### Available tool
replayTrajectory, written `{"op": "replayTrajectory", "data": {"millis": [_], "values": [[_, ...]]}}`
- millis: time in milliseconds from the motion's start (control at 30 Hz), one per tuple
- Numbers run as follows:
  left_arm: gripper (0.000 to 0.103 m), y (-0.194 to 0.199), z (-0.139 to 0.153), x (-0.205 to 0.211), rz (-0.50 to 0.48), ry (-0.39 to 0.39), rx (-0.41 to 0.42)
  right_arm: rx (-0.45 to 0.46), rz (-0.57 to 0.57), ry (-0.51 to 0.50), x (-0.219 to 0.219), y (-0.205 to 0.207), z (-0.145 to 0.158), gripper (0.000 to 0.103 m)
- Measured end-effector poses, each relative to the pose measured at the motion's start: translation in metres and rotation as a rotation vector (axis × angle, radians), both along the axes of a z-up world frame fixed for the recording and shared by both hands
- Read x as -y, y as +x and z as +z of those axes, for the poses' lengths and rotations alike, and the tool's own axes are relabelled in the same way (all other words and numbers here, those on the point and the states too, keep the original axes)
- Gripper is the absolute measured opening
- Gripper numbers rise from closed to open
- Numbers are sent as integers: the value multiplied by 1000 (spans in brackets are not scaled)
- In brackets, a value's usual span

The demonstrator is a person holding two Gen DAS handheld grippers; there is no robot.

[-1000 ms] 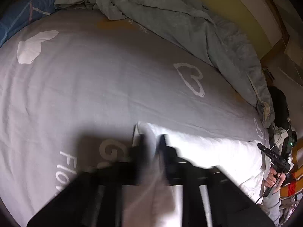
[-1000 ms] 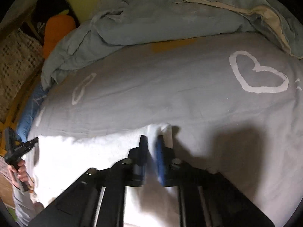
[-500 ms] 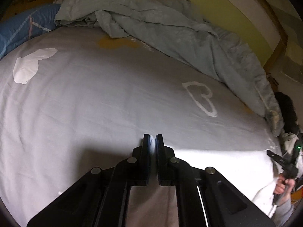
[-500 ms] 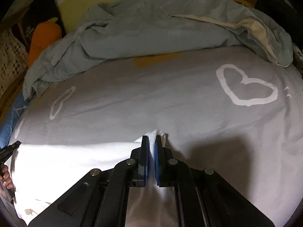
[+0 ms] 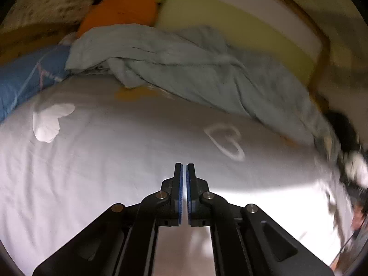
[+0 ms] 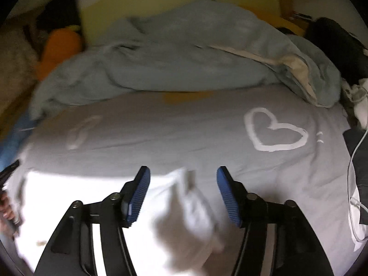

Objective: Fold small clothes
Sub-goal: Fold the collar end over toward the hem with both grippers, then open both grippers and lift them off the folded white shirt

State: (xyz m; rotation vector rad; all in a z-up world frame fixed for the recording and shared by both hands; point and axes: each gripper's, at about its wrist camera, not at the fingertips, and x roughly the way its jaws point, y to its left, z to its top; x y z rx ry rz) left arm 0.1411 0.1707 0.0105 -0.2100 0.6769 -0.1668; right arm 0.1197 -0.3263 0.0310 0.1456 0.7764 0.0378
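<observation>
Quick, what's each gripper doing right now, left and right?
Left gripper: shut; whether it pinches the white cloth cannot be told.
Right gripper: opening, cloth loose between its tongs.

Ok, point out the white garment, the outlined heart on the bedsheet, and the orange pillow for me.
white garment (image 6: 191,209): right wrist view, on its bunched corner between the open jaws.
outlined heart (image 6: 274,130): right wrist view, inside the white outline.
orange pillow (image 5: 122,11): left wrist view, on its broad face.

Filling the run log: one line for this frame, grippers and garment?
left gripper: shut, cloth between pads not discernible | right gripper: jaws opening, white garment between them, unpinched | surface: grey heart-print bedsheet
</observation>
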Motion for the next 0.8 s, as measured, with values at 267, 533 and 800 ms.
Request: {"op": "replayTrajectory", "data": {"millis": [267, 533, 800], "values": [[4, -63, -23, 63, -54, 86, -100, -63, 314, -10, -93, -59, -11, 67], [6, -68, -47, 107, -173, 143, -121, -219, 257, -3, -104, -54, -61, 45], [7, -61, -67, 105, -78, 152, -194, -269, 276, -69, -105, -66, -76, 41]]}}
